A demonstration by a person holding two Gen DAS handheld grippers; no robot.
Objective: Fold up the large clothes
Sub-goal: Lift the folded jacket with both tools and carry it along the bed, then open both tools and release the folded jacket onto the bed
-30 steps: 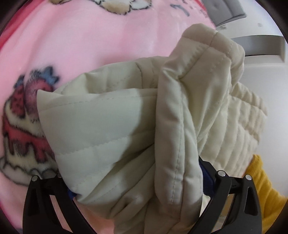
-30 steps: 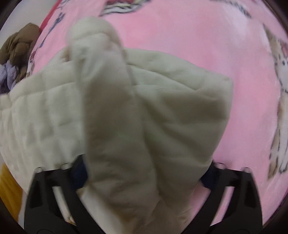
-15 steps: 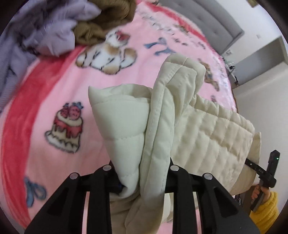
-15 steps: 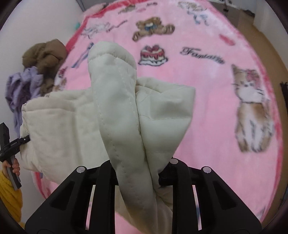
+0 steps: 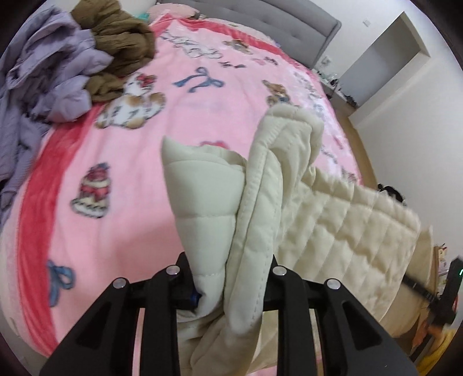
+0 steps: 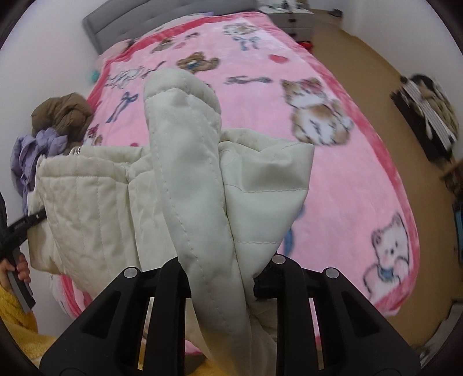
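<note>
A cream quilted jacket (image 5: pixel 332 231) hangs in the air above the pink cartoon blanket (image 5: pixel 139 179), stretched between my two grippers. My left gripper (image 5: pixel 224 277) is shut on a thick bunched fold of it at one end. My right gripper (image 6: pixel 222 269) is shut on a similar fold of the jacket (image 6: pixel 188 173) at the other end. Each wrist view shows the other gripper at the jacket's far end: the right one (image 5: pixel 451 292), the left one (image 6: pixel 17 231). The fingertips are hidden in the fabric.
A pile of lilac (image 5: pixel 43 75) and brown (image 5: pixel 121 46) clothes lies on the bed's far left corner. A grey headboard (image 5: pixel 260 17) is at the back. Tan floor (image 6: pixel 390 86) runs along the bed's right side, with a dark heap (image 6: pixel 425 115) on it.
Both grippers have risen well above the bed with the jacket; their jaws have closed in tight on the folds. More of the bed and room now shows.
</note>
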